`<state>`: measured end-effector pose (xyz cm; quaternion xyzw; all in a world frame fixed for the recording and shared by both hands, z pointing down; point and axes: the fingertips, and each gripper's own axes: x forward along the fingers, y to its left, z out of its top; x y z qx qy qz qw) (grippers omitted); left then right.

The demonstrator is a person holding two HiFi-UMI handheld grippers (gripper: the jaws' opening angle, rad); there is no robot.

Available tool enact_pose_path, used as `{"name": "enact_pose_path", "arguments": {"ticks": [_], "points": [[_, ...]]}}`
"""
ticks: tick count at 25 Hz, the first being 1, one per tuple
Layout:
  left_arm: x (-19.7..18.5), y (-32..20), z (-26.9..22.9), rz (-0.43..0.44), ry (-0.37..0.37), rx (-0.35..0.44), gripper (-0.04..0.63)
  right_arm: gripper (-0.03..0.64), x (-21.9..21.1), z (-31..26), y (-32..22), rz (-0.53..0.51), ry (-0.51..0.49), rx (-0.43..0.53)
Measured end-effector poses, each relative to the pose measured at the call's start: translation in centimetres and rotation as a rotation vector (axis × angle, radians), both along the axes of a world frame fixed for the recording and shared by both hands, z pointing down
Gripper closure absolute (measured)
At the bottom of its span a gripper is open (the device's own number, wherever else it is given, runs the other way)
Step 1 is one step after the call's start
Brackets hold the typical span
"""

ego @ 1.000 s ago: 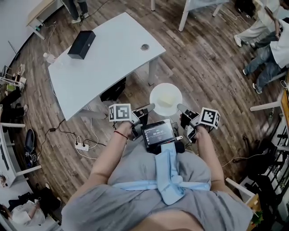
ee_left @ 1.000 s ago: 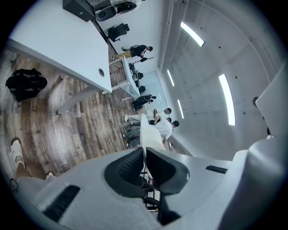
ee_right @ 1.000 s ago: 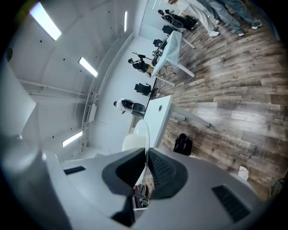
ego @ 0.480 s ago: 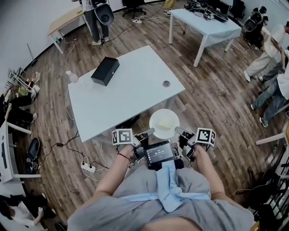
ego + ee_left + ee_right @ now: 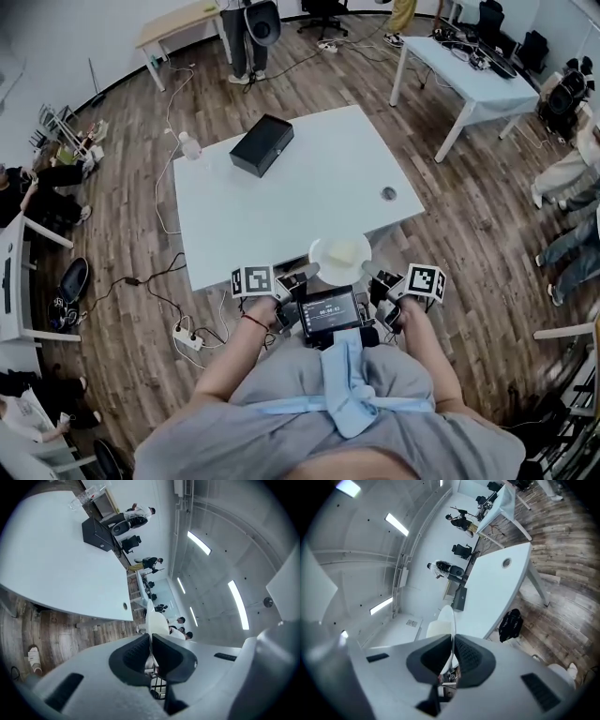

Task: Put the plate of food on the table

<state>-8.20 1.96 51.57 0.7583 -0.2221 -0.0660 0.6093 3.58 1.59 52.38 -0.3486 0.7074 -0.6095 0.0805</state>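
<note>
Your left gripper [image 5: 305,276] is clamped on the left rim of the plate [image 5: 340,260]. Your right gripper [image 5: 377,277] is clamped on the opposite rim. Both gripper views agree: the thin white rim sits edge-on between the dark pads, with the pads pressed on it. The plate hangs between the two grippers, roughly level, just ahead of the screen [image 5: 328,312] at your chest. In the head view it overlaps the near edge of the white table [image 5: 281,202]; can't tell if it touches the top or sits above it. The food [image 5: 345,253] is a pale yellowish lump near the plate's centre. On the table there's a black box [image 5: 262,144] at the far end, a clear bottle [image 5: 190,146] left of it at the corner, and a round hole [image 5: 389,193] near the right edge. All three are well apart from the plate.
</note>
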Motion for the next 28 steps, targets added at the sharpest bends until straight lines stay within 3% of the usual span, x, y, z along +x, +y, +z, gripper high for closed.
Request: {"name": "enact_pose_path", "arguments": {"ticks": [10, 17, 28], "points": [[-10.9, -2.4, 0.9, -0.125, -0.008, -0.007, 0.563, 0.574, -10.9, 1.0, -3.8, -0.120, 0.015, -0.008], [-12.7, -3.6, 1.2, -0.195, -0.013, -0.001, 0.563, 0.574, -12.8, 0.9, -5.8, -0.185, 0.029, 0.009], [-13.0, -7.3, 3.5, -0.221, -0.025, -0.043, 0.563, 0.574, -13.4, 3.1, -9.8, -0.222, 0.038, -0.016]]}}
